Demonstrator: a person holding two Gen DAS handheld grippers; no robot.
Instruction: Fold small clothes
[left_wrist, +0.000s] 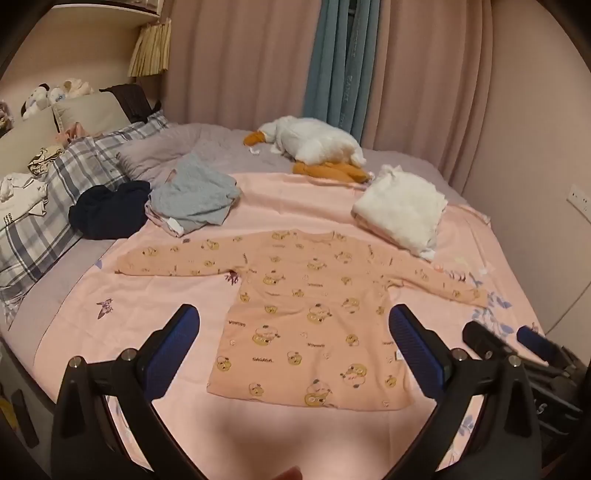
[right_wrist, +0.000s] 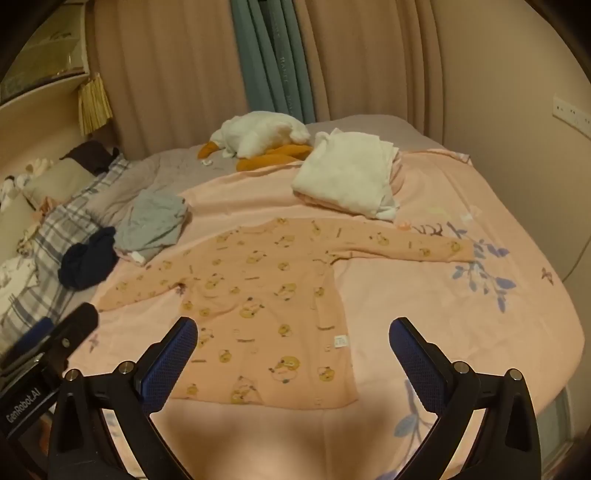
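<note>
Here the left claw (left_wrist: 293, 334) and right claw (right_wrist: 293, 345) both hang spread wide and empty above the hem of the peach shirt (left_wrist: 314, 314), which lies flat, sleeves out, on the pink bedsheet (left_wrist: 166, 295). Soft, light and limp, it probably suits pinching at a sleeve cuff or shoulder edge.

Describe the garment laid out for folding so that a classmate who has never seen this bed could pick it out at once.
Start at the pink sheet covering the bed. In its middle, nearest the camera, lies the long-sleeved top, spread flat with both sleeves out. Unlike the grey pile and white stack behind, it is peach with yellow cartoon prints.
</note>
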